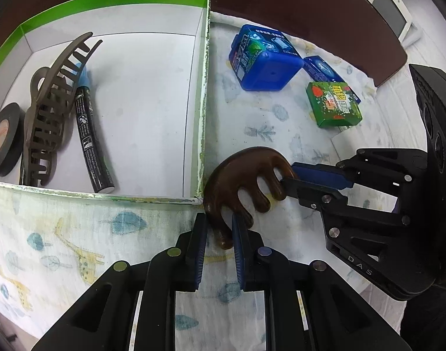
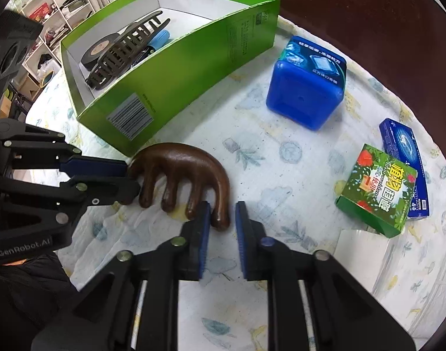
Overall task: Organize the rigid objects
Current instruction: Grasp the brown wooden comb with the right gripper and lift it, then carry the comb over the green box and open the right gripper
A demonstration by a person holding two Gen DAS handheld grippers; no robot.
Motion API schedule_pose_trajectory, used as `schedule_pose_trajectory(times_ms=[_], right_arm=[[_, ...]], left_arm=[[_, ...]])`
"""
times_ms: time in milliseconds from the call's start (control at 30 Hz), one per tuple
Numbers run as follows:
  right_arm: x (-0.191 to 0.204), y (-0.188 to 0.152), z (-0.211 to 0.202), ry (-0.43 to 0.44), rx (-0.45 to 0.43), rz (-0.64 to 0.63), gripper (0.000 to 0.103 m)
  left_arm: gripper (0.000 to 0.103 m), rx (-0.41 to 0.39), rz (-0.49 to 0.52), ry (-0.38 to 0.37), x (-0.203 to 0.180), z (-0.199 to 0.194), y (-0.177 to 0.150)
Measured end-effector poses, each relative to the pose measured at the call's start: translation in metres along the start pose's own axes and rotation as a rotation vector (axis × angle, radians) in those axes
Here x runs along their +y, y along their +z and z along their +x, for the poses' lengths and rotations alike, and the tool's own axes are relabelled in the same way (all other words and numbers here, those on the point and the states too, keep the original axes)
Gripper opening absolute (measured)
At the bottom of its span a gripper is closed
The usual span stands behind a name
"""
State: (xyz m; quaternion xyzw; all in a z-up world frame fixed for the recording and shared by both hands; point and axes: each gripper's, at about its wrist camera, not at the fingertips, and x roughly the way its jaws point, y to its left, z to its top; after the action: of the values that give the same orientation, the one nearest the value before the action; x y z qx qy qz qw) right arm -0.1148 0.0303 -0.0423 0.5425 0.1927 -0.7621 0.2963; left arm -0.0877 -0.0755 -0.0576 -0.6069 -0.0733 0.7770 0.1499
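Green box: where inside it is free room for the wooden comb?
The green box is bare between the black marker and its right wall. Its left side is crowded: tape roll, hair claw. The wooden comb lies outside.
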Motion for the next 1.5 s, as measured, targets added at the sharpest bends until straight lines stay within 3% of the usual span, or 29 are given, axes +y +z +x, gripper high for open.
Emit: schedule_pose_trajectory(times_ms=[167,367,533,800,1100,1500], right_arm=[[-0.009,-0.009,-0.018,0.008,-0.031,0.068,0.013],[-0.01,-0.01,-0.062,-0.03,-0.135,0.107,0.013],[-0.004,0.012,-0.081,-0.052,-0.227,0.096,0.013],[0.021,0.048,-0.094,0.019,-0.323,0.086,0.013],[0.053,0.102,-0.05,0.052,-0.225,0.049,0.013],[0.063,0.109,-0.017,0.054,-0.122,0.067,0.014]], left_arm=[[0.015,-0.052,0.054,-0.053,-0.013,-0.015,-0.004],[0.015,-0.151,0.134,-0.043,-0.031,-0.055,0.0],[0.015,-0.244,0.18,0.005,-0.026,-0.089,0.008],[0.015,-0.346,0.16,0.115,0.021,-0.127,0.024],[0.015,-0.292,0.082,0.105,0.086,-0.106,0.036],[0.015,-0.223,0.063,0.079,0.106,-0.075,0.032]])
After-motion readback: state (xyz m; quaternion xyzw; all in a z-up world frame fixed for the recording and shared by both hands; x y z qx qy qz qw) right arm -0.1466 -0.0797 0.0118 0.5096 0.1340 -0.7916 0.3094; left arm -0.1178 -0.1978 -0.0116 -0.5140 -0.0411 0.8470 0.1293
